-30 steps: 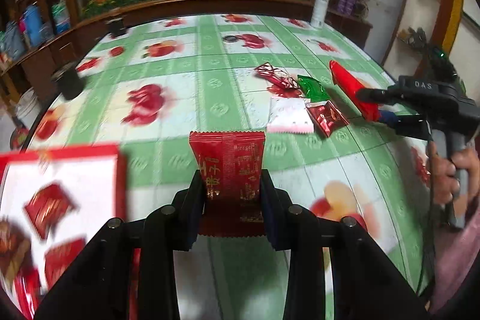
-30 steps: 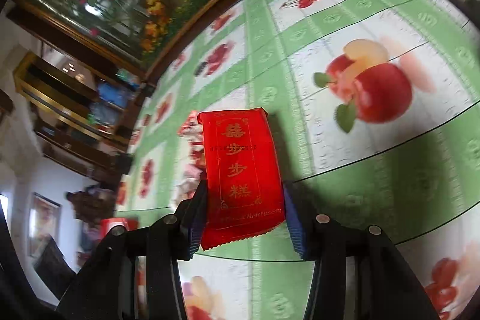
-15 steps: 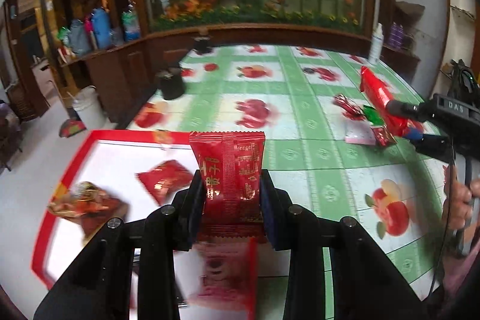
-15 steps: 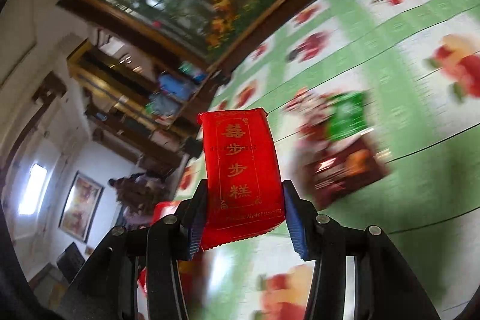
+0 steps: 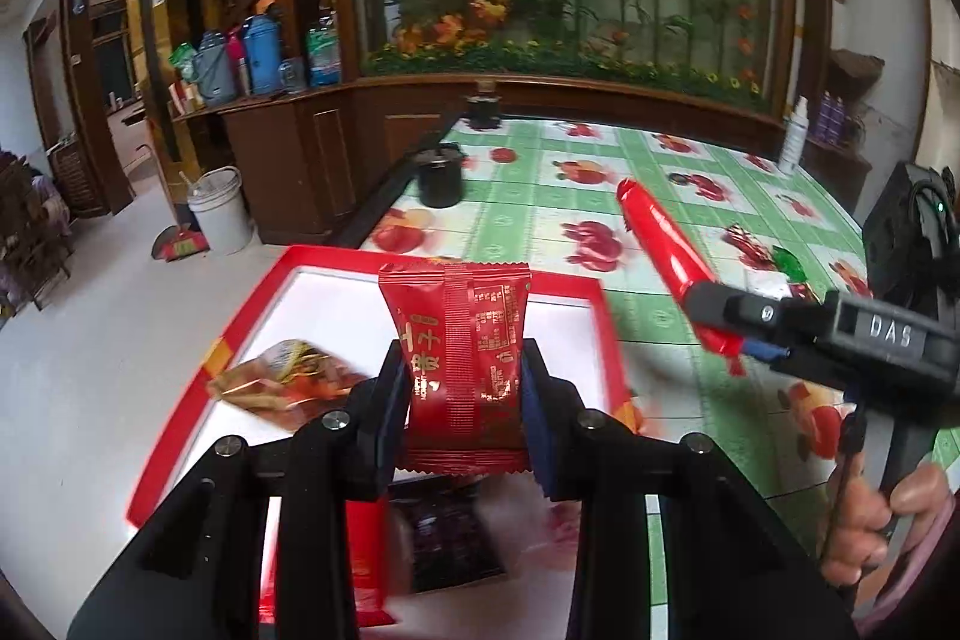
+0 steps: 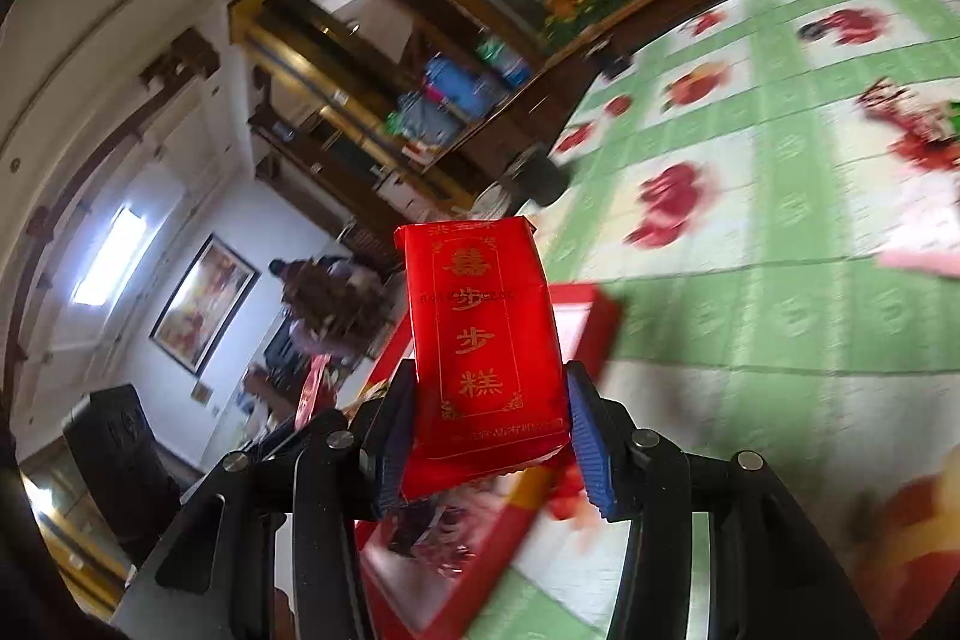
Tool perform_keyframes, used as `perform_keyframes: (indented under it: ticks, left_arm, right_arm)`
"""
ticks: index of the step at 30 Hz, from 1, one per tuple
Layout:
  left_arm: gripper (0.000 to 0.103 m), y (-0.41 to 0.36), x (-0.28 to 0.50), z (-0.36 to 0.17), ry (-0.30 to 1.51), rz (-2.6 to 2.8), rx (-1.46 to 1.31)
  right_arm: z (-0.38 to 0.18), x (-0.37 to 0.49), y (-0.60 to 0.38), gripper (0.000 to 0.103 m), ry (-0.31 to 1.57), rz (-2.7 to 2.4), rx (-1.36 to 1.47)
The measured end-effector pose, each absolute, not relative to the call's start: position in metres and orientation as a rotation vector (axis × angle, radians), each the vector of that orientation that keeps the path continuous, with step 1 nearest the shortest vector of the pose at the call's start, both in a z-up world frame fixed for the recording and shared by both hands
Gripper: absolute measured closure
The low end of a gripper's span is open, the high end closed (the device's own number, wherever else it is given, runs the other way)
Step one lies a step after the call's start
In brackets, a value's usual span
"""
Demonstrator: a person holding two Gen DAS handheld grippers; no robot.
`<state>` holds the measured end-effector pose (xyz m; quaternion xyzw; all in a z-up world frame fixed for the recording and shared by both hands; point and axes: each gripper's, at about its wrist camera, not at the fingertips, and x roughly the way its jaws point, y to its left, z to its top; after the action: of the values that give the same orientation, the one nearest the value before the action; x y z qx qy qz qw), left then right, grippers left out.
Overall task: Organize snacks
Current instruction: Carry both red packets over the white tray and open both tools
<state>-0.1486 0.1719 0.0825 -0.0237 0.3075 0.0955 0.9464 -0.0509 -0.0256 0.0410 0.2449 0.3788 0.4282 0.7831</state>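
Green fruit tablecloth (image 5: 528,220) w/ red tray (image 5: 312,262); both jaws clamped on 2 red snack packs (image 5: 459,340), (image 6: 486,340).

I read "DAS" in white on the right gripper (image 5: 729,340) body, left wrist view. Red snack packet (image 5: 462,358) clamped in my left gripper (image 5: 462,400): back panel w/ small print, too fine to read, plus gold characters I can't make out. Red pack (image 6: 486,352) in right gripper, right wrist view: gold Chinese characters, lower ones look like 步步糕; top one unclear.
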Motion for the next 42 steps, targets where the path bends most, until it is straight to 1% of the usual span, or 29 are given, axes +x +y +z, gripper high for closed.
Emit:
perform_keyframes:
  ticks: [12,24,32,33,34,35,36,37,40,42]
  left_arm:
    - [0.071,0.241,-0.171,0.068,0.639,0.328,-0.156]
    - [0.071,0.229,-0.162,0.053,0.684,0.282,-0.129]
    - [0.069,0.222,-0.154,0.045,0.729,0.277,-0.112]
    - [0.068,0.223,-0.154,0.046,0.732,0.282,-0.117]
    - [0.061,0.224,-0.154,0.046,0.734,0.289,-0.121]
    - [0.056,0.225,-0.154,0.047,0.733,0.294,-0.127]
    - [0.047,0.227,-0.156,0.048,0.728,0.301,-0.134]
    - [0.041,0.227,-0.157,0.049,0.721,0.308,-0.137]
    - [0.041,0.226,-0.158,0.052,0.708,0.306,-0.140]
    - [0.036,0.224,-0.159,0.053,0.703,0.298,-0.141]
  right_arm:
    - [0.030,-0.066,0.030,0.055,0.865,0.972,0.439]
    - [0.028,-0.088,0.063,0.055,0.874,0.998,0.278]
    - [0.026,-0.086,0.061,0.054,0.893,1.001,0.293]
    - [0.027,-0.086,0.060,0.055,0.887,1.003,0.296]
    - [0.029,-0.087,0.059,0.054,0.882,1.009,0.301]
    - [0.030,-0.087,0.059,0.054,0.879,1.010,0.305]
    - [0.030,-0.087,0.058,0.053,0.877,1.008,0.308]
    - [0.030,-0.086,0.057,0.053,0.879,1.005,0.313]
    - [0.031,-0.084,0.054,0.053,0.882,1.000,0.332]
    - [0.032,-0.084,0.052,0.053,0.883,1.000,0.339]
